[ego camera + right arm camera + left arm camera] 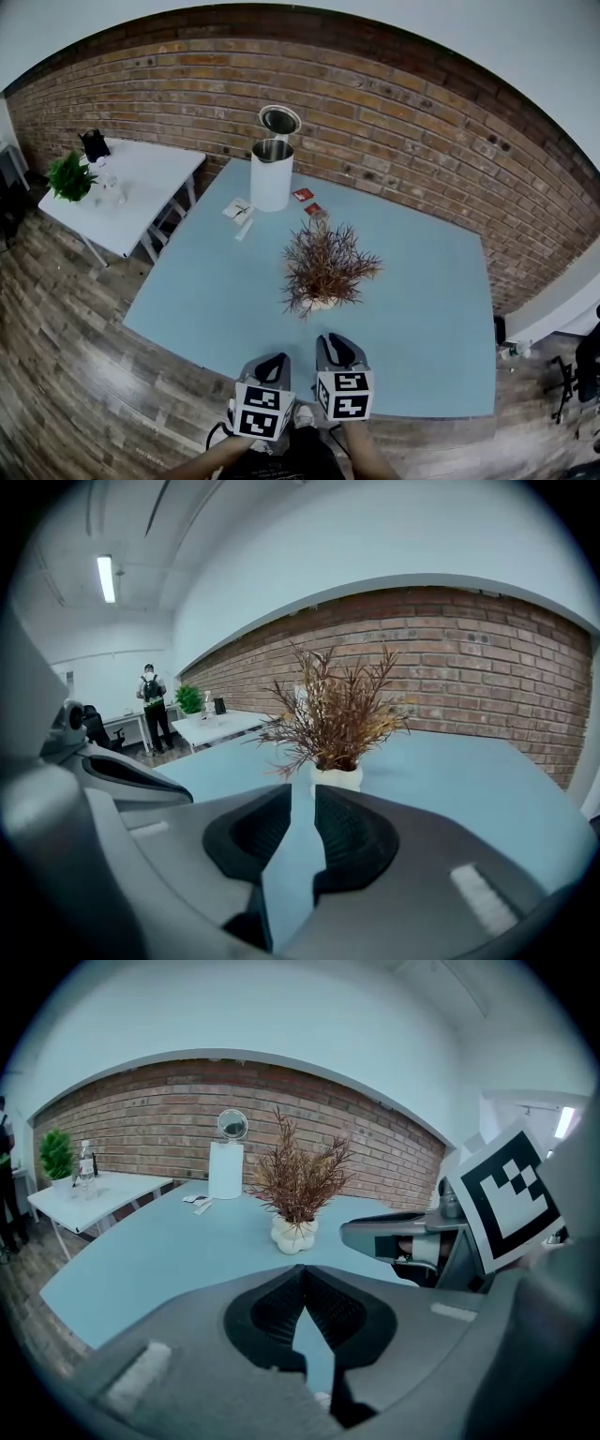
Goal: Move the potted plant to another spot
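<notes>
The potted plant (324,265), dry brown sprigs in a small white pot, stands upright near the middle of the blue table (431,319). Both grippers hover over the table's near edge, short of the plant and not touching it. My left gripper (275,360) is shut, its fingertips meeting with nothing between them (301,1274); in its view the plant (295,1185) is ahead. My right gripper (337,343) stands beside it, open by a narrow gap with nothing in it (303,794); the white pot (336,778) sits just beyond its tips.
A white cylindrical bin (272,173) with its lid up stands at the table's far edge, with cards (239,210) and small red packets (303,195) near it. A white side table (141,187) holds a green plant (70,176). A person (150,714) stands far off. A brick wall lies behind.
</notes>
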Demonstrator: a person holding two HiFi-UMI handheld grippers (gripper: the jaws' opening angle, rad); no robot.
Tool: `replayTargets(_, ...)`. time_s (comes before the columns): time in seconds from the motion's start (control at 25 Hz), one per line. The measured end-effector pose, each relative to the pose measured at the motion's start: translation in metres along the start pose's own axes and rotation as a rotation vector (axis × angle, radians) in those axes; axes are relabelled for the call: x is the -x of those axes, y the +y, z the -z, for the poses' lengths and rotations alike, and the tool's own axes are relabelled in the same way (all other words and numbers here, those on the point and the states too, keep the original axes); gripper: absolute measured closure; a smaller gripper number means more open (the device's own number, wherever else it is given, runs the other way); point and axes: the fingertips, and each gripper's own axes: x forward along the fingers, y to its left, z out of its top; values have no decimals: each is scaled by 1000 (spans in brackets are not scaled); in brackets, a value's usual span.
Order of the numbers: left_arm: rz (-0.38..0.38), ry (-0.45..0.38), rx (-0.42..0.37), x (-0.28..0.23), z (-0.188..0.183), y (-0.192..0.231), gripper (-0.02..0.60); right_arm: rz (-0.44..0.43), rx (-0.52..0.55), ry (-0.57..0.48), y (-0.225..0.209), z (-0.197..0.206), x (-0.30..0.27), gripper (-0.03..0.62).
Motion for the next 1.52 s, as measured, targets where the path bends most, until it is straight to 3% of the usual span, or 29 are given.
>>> replayTargets(0.36,-65,-4,41,-26,-12,-1,584,-3,34,12,-36,-2,-35,482)
replayTargets(0.64,-114,6,58,-38,-19,7,584,-3,15,21,-47,-4,-69,359)
replayTargets(0.92,-141,13,80,-43,-23,15,584,-5,21,34,-49,1,-104,307)
replayTargets(1.32,-173,39,58,-46,-27,23,583,-20,-1,61,-46,9,-142,153)
replayTargets(1.52,-187,51,47,-48,-24,26,583,-37,-16,75,-42,13,-156,132)
